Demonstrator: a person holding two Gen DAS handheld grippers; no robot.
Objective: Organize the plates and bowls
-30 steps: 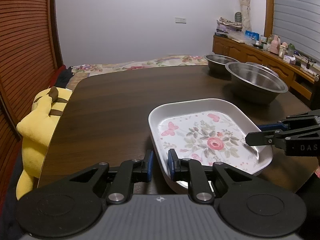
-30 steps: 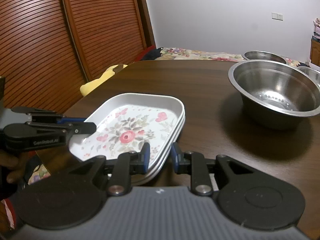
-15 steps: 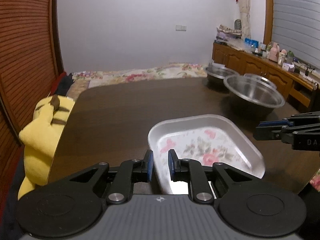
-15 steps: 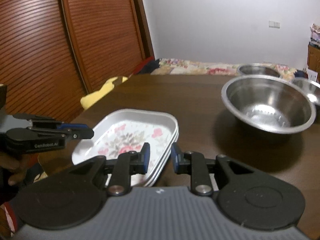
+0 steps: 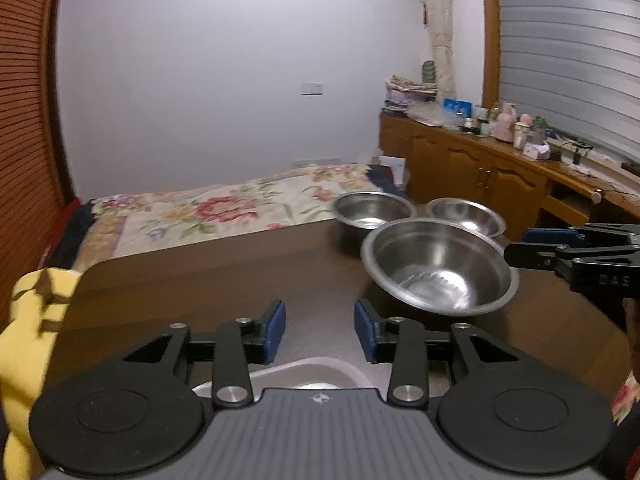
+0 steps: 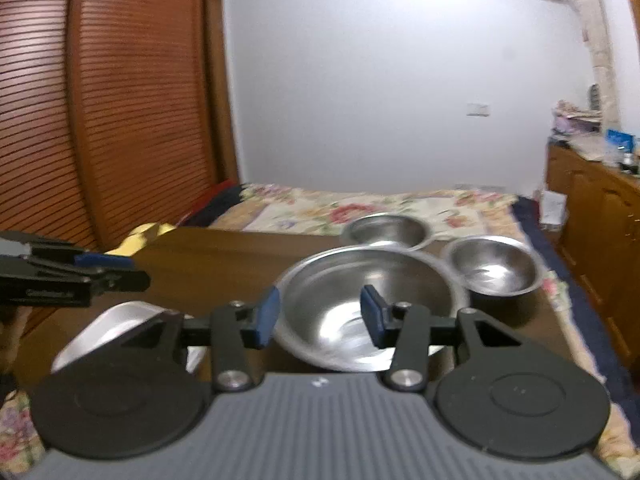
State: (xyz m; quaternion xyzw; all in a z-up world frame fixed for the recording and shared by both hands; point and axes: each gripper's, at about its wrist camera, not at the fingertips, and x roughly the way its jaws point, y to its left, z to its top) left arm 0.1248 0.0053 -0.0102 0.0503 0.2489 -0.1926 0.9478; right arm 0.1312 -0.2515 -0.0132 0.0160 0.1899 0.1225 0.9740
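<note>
White tray (image 6: 116, 322): lies on the dark wood table (image 5: 224, 280) at its near edge, low and left in my right view, mostly hidden under my tools. Only one rounded corner and a strip of rim (image 5: 316, 366) show, so I cannot tell its long axis or which way it points.

Large steel bowl (image 6: 368, 308): upright, mouth up, past the tray toward the right side of the table. Two smaller steel bowls behind it, far one (image 6: 386, 230) near the table's back edge, the other (image 6: 494, 266) just beside the large bowl on its right. All round.

My left gripper (image 5: 320, 330): blue pads (image 5: 274, 330) spread wide, holding nothing, above the tray's rim.

My right gripper (image 6: 320, 316): equally wide apart, empty, framing the large bowl's near side without touching it.

Yellow plush toy (image 5: 24, 332) at the table's left edge. Floral bedspread (image 5: 224, 208) beyond the table.
</note>
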